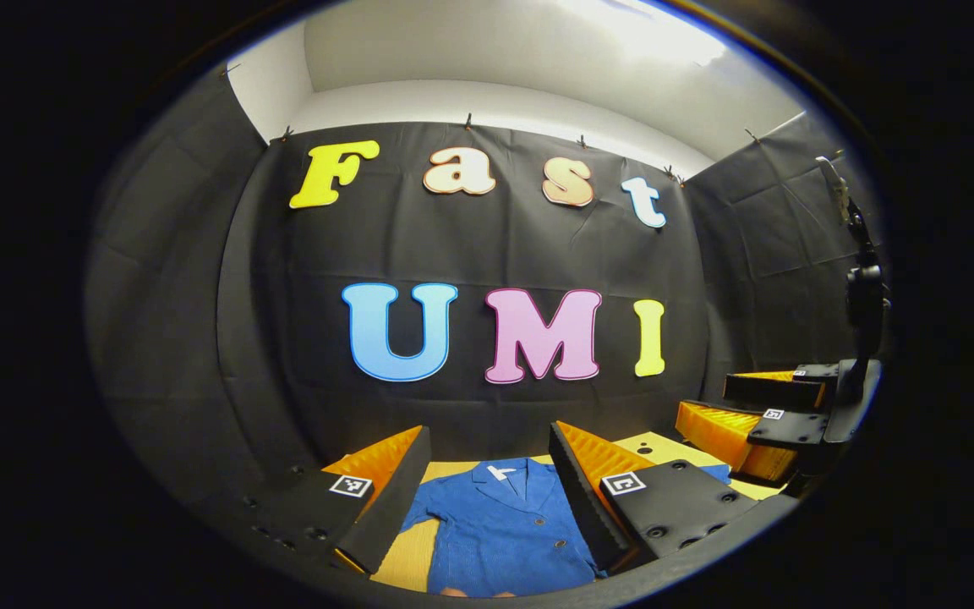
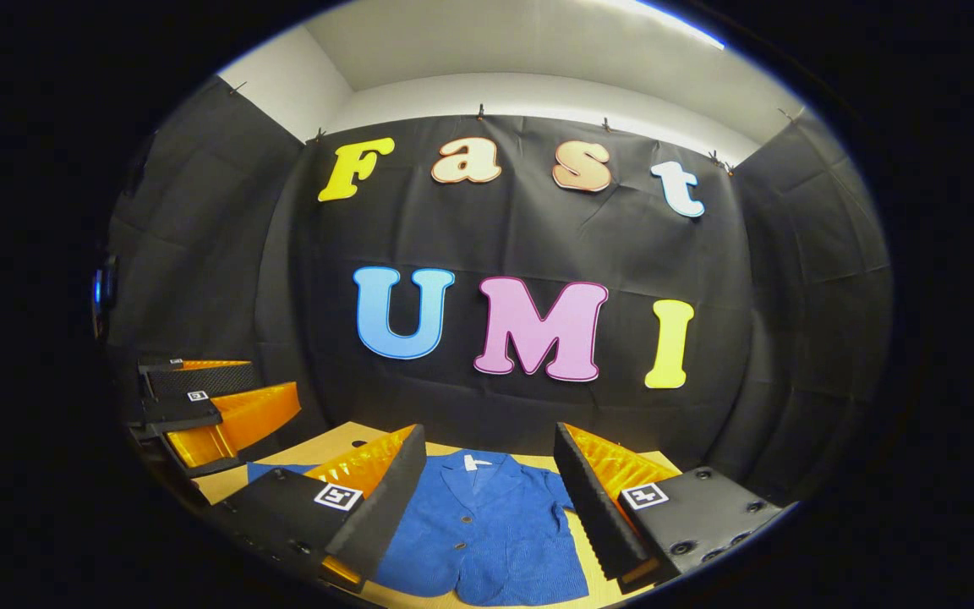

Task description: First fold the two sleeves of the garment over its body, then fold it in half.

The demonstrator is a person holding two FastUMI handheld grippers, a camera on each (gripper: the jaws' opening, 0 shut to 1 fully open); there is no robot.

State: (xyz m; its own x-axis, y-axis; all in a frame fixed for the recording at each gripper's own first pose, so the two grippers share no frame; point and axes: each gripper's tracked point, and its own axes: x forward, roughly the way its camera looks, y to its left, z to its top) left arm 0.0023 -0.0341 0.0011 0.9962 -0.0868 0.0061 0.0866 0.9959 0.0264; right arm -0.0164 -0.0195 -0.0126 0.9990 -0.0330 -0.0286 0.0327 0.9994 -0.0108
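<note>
A blue buttoned garment [image 1: 504,533] with a collar and a white neck label lies flat on the wooden table [image 1: 407,562], collar toward the back wall. My left gripper [image 1: 488,429] hovers open above it, and the garment's body shows between its fingers. One short sleeve [image 1: 421,514] spreads out beside the left finger. In the right gripper view the same garment [image 2: 478,541] lies below my right gripper [image 2: 488,429], which is also open with nothing in it. Each gripper sees the other open off to the side: the right gripper [image 1: 707,402] and the left gripper [image 2: 271,379].
Black cloth walls close the booth just behind the table's far edge [image 2: 343,433]. A dark stand with a mount [image 1: 863,288] rises at the right in the left gripper view. A small device with a blue light [image 2: 100,292] sits on the left wall.
</note>
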